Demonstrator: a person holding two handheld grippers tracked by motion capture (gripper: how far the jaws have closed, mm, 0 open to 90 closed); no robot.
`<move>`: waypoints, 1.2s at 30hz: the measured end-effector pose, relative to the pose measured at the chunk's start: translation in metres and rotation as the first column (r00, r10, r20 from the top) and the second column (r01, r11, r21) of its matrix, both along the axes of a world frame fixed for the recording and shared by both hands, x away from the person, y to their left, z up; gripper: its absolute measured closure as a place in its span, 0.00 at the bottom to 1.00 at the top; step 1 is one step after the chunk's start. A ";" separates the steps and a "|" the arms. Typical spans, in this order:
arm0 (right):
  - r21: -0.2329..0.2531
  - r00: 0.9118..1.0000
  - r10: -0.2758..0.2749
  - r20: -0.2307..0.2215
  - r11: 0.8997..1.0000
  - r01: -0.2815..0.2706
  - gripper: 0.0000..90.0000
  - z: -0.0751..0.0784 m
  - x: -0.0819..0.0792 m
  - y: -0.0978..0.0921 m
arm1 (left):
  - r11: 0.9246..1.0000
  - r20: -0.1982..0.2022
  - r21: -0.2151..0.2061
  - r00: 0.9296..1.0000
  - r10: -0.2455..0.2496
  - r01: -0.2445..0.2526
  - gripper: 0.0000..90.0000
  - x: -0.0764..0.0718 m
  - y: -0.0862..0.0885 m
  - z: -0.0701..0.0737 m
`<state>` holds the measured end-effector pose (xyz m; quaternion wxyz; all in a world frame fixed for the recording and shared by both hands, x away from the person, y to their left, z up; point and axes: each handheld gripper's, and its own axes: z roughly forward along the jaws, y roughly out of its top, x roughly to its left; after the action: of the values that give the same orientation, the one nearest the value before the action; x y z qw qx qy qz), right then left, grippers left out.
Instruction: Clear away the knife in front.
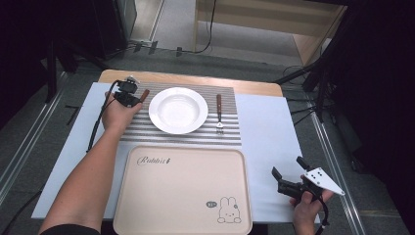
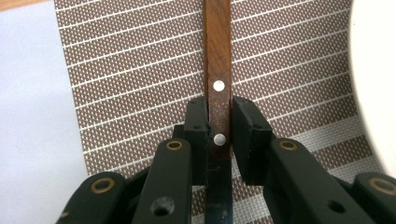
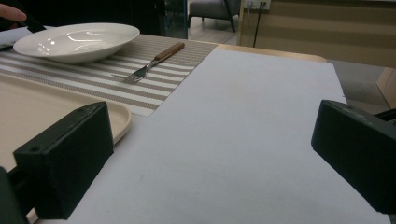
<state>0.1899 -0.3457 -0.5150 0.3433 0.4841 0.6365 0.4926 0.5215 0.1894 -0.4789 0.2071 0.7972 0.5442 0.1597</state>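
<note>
Here the left tongs (image 2: 219, 122) pinch the wooden knife handle (image 2: 218, 56), which lies on the striped placemat (image 2: 140, 70) left of the plate (image 1: 178, 110), its long axis running straight ahead. The right tongs (image 1: 288, 172), released, hover well apart.

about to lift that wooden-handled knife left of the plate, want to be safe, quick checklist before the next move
1. Left gripper centred on the knife handle: ok, one jaw on each side of it near the two rivets.
2. Jaws fully clamped on the handle: cannot tell, they sit right against it but pressure is not visible.
3. Plate clear of the lift path: ok, it lies beside the handle, apart from it.
4. Fork out of the way: ok, on the placemat across the plate.
5. Tray free to receive: ok, nothing lies on it.
6. Right gripper clear: ok, open and holding nothing, beside the tray.
</note>
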 end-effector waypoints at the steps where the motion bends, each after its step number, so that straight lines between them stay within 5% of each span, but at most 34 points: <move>1: 0.000 1.000 0.001 0.000 1.000 -0.001 0.00 0.000 0.000 0.000 | 1.000 0.002 0.002 1.000 -0.004 0.004 0.84 0.000 0.000 0.000; 12: -0.001 1.000 -0.001 -0.004 1.000 0.001 0.00 0.000 0.000 0.001 | 1.000 -0.007 -0.005 1.000 -0.003 0.003 0.84 0.001 0.001 0.000; 16: -0.005 1.000 0.000 -0.002 1.000 0.000 0.00 0.000 0.000 0.001 | 0.999 -0.015 -0.037 1.000 -0.015 0.015 0.84 0.002 0.005 0.000; 25: -0.006 1.000 -0.002 -0.004 1.000 0.002 0.00 0.000 0.000 0.001 | 1.000 -0.001 -0.009 1.000 -0.016 0.016 0.85 0.000 0.002 0.000; 36: -0.002 1.000 -0.001 -0.005 1.000 0.001 0.00 0.000 0.000 0.000 | 0.999 -0.021 -0.045 1.000 0.003 -0.004 0.85 0.002 0.005 0.000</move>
<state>0.1902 -0.3456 -0.5151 0.3425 0.4851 0.6377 0.4906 0.5237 0.1946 -0.4785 0.2192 0.7929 0.5512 0.1394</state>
